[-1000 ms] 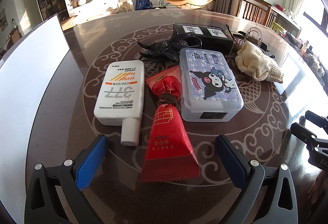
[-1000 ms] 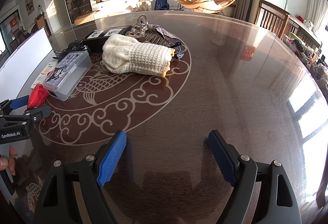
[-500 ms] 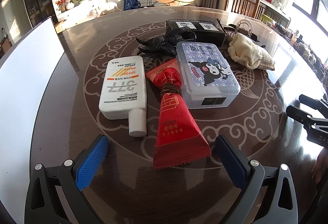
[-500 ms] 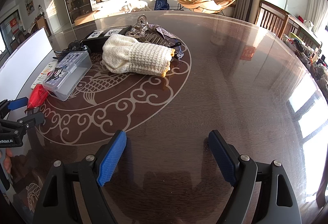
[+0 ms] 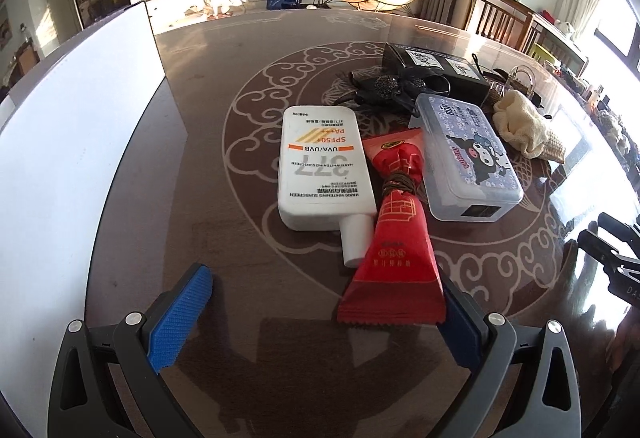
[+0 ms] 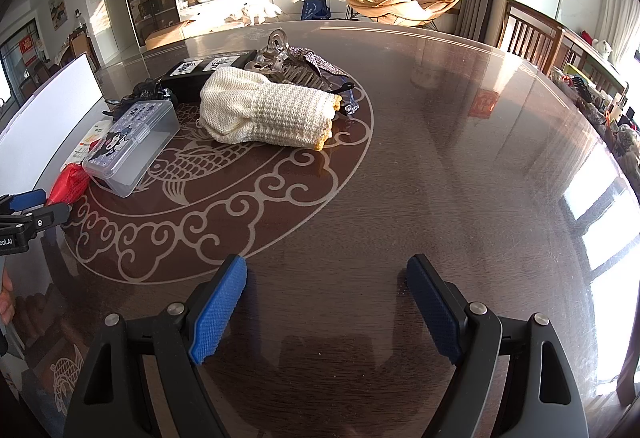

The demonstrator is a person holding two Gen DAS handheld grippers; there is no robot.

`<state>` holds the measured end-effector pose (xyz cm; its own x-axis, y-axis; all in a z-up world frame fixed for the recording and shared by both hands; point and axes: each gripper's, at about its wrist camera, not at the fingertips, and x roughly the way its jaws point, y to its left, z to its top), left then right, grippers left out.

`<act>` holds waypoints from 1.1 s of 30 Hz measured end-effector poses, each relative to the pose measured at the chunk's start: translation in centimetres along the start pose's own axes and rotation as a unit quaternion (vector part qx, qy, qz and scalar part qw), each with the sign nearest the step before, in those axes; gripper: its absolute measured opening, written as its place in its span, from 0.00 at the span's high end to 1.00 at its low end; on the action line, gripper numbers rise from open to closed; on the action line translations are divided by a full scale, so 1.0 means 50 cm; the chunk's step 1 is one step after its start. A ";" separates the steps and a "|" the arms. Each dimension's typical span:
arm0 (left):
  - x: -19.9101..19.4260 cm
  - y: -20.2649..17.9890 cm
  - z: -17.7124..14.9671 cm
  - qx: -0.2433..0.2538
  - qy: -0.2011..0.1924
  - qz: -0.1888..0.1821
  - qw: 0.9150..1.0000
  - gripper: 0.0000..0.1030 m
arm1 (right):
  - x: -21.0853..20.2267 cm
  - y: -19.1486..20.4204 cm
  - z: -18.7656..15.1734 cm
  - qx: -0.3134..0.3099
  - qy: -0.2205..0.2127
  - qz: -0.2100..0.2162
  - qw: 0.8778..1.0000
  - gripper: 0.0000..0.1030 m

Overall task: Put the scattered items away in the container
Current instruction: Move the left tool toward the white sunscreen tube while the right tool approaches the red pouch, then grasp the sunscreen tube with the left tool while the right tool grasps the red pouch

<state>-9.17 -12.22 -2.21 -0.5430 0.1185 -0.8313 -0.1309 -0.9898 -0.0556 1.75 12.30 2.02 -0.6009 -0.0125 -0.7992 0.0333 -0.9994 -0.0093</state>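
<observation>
A white sunscreen bottle (image 5: 324, 169), a red snack packet (image 5: 394, 242), a clear box with a cartoon lid (image 5: 466, 161), a black hair clip (image 5: 384, 87), a black box (image 5: 432, 63) and a cream knitted cloth (image 5: 524, 125) lie on the dark table. A white container wall (image 5: 60, 141) stands at the left. My left gripper (image 5: 324, 302) is open just in front of the bottle cap and the red packet, whose lower edge covers part of the right finger. My right gripper (image 6: 324, 298) is open and empty over bare table, well short of the cloth (image 6: 272, 109).
A clear hair claw and patterned fabric (image 6: 296, 65) lie behind the cloth. The clear box (image 6: 132, 141) and red packet (image 6: 72, 177) show at the left of the right wrist view, with the left gripper (image 6: 28, 209) at the edge. Wooden chairs (image 6: 532, 37) stand behind the table.
My left gripper has swung left, so the items sit further right in its view and the white container wall fills more of the left. The right gripper has hardly moved.
</observation>
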 end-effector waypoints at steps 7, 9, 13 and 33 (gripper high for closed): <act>-0.037 0.017 0.066 -0.022 -0.061 -0.017 0.998 0.00 | -0.001 0.000 0.000 0.000 0.000 0.000 1.000 0.20; -0.031 0.027 0.100 -0.034 -0.069 -0.019 0.997 0.00 | 0.000 0.000 0.000 0.000 0.000 0.000 1.000 0.20; 0.023 0.037 0.160 -0.043 -0.038 -0.015 0.998 0.00 | 0.000 0.001 0.000 0.000 0.000 0.000 1.000 0.20; 0.029 0.088 0.055 -0.053 -0.010 0.010 0.998 0.51 | 0.000 0.002 -0.001 0.000 0.001 -0.001 1.000 0.20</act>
<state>-12.82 -16.20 -2.13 -0.5619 0.0994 -0.8212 -0.0319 -0.9946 -0.0986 1.79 12.22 1.99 -0.6001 -0.0109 -0.7998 0.0324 -0.9994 -0.0108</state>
